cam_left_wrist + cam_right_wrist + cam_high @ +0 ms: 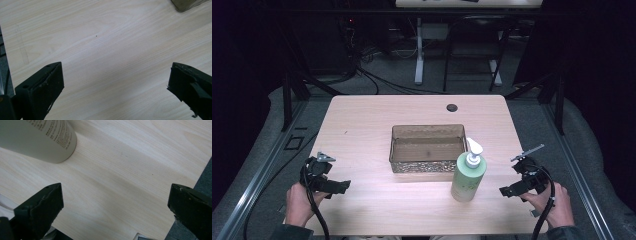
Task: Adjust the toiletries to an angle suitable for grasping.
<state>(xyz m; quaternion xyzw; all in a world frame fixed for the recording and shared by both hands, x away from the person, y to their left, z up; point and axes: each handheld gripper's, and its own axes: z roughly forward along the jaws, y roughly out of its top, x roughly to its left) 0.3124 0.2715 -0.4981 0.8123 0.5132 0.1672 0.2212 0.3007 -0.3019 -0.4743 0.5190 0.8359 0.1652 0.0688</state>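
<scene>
table [362,125]: pale wood, carries everything
basket [428,149]: mid-table, just behind the bottle
bottle [468,175]: green pump, upright, near my right tool
left tool [343,186]: my jaws wide, nothing held
right tool [505,191]: my jaws wide, nothing held
</scene>
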